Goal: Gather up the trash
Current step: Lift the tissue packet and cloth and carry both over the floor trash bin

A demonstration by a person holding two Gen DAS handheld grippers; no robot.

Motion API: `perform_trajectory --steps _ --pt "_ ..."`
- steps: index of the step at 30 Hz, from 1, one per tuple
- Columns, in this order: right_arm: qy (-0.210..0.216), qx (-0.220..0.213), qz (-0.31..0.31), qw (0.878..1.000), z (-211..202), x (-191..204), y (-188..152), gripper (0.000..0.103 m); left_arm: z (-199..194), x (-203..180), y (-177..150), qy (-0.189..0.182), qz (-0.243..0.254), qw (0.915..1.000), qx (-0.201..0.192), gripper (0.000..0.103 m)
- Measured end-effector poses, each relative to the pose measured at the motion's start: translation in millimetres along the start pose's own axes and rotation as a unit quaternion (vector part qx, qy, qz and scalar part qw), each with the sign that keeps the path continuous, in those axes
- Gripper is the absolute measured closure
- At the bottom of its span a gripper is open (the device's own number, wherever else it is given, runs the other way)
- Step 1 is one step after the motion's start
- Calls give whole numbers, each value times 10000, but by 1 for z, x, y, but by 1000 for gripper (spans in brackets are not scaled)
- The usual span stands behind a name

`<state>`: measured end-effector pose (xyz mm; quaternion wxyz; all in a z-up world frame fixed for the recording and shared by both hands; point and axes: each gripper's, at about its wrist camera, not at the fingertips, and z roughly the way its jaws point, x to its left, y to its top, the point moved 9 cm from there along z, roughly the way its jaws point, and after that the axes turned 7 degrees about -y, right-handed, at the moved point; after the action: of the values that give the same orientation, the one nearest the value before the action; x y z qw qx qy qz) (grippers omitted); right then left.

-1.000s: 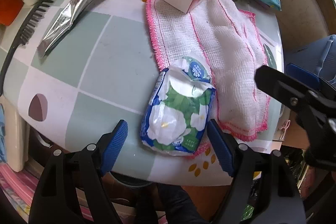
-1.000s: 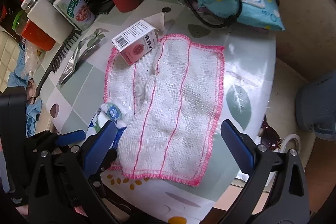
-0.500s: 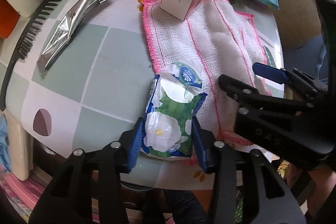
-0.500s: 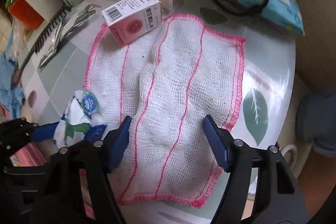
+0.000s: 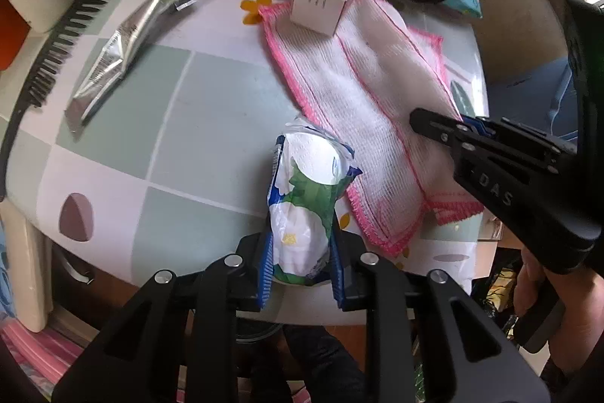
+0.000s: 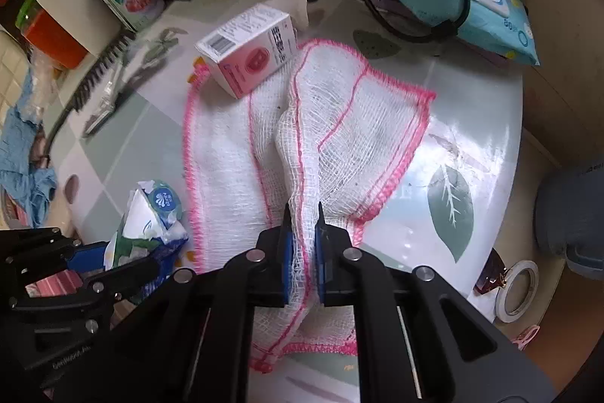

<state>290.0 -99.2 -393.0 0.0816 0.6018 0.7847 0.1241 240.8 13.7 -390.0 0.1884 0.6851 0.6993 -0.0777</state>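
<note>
At the surface (image 5: pixel 226 108)'s near edge, lower centre of the frame, the left claw (image 5: pixel 300 265) pinches the tissue packet (image 5: pixel 305 210). The right claw (image 6: pixel 301 252) is pressed onto a bunched ridge of the pink-edged cloth (image 6: pixel 234 153), whose far corner carries the small carton (image 6: pixel 249 53). Bare tiles lie left.

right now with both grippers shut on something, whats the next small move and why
Probably lift the left gripper straight up a little. It is shut on the tissue packet, whose far end lies by the pink-edged cloth that the right gripper has pinched into a ridge. A short lift should free the packet while the small pink box sits on the cloth's far corner.
</note>
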Motion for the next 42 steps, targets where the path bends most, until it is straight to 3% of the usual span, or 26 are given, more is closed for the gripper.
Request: perform_trajectory --steps 6,12,20,25,31,36,42 --pt "176 -192 193 9995 -36 -2 -1 93 -37 5 -12 5 -11 9999 -119 79" --pt "94 -475 407 9980 -86 -1 -3 93 -70 3 -8 -61 65 9995 -310 79" --pt "-205 -796 816 9933 -148 23 -37 93 -107 4 -38 -356 626 9966 -400 79" --pt "-444 -822 1302 9871 -178 61 -92 93 -121 9 -88 -598 1149 9913 -226 79" --pt "-512 -631 1680 9824 -187 115 -165 93 -126 37 -159 -616 1492 9869 82 79" --pt "-480 -345 1828 9814 -167 146 -221 93 -108 67 -208 -475 1494 9869 368 79" --pt "-364 72 1873 9816 -106 167 -286 93 -54 101 -256 -281 1335 9884 667 79"
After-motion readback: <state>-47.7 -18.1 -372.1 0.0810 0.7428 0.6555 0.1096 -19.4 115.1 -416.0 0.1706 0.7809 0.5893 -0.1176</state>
